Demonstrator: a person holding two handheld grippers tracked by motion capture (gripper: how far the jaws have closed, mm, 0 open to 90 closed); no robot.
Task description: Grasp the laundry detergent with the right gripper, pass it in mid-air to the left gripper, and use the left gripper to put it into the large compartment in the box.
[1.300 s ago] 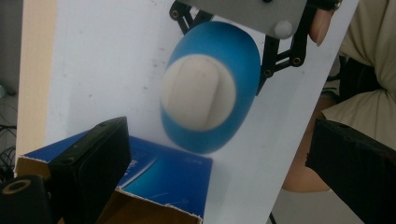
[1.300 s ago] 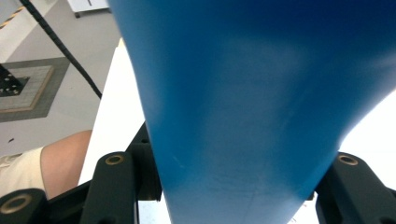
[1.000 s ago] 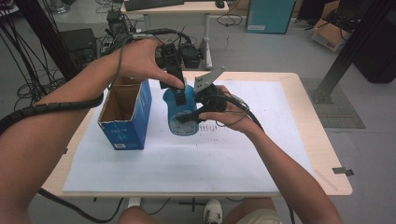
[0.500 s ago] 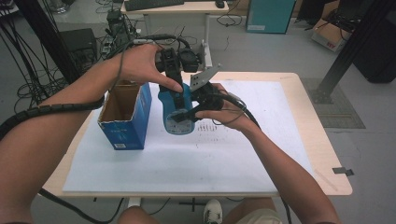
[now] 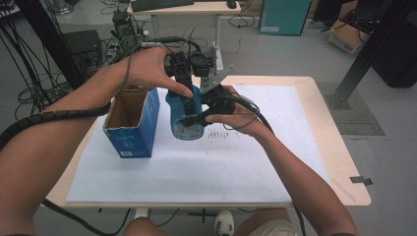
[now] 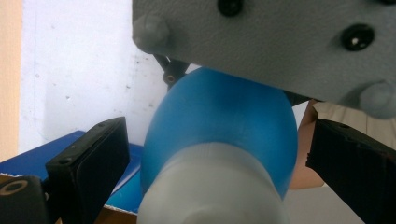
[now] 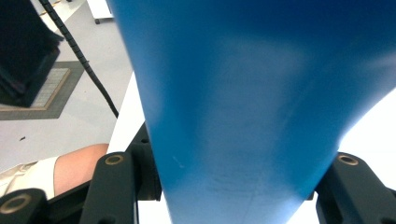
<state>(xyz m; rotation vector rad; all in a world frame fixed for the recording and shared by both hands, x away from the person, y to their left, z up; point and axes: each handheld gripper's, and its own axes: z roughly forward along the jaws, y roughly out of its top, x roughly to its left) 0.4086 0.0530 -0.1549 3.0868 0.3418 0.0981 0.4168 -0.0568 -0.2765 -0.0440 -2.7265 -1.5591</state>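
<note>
Both grippers meet on a blue bottle (image 5: 186,115) held above a white sheet (image 5: 196,162) on the table (image 5: 314,88).

The right gripper (image 5: 194,118), in the right hand (image 5: 236,115), pinches the bottle from the side: in the right gripper view its two black jaws press against either flank of the blue body (image 7: 243,107), which runs up and away between them. To the left of those jaws lie a trailing cable (image 7: 79,58) and a knee (image 7: 77,165) below the table edge.

The left gripper (image 5: 184,86), in the left hand (image 5: 147,66), comes down on the bottle from above. In the left gripper view its jaws stand spread, one on each side of the bottle (image 6: 219,135), with a gap showing between each jaw and the blue wall; a pale grey neck sits nearest the camera. Beyond the bottle, the grey plate (image 6: 280,42) of the right gripper crosses the top of that view.

Just left of the left gripper stands an open blue box (image 5: 130,120), its cardboard inside showing, near the bottle but apart from it.
</note>
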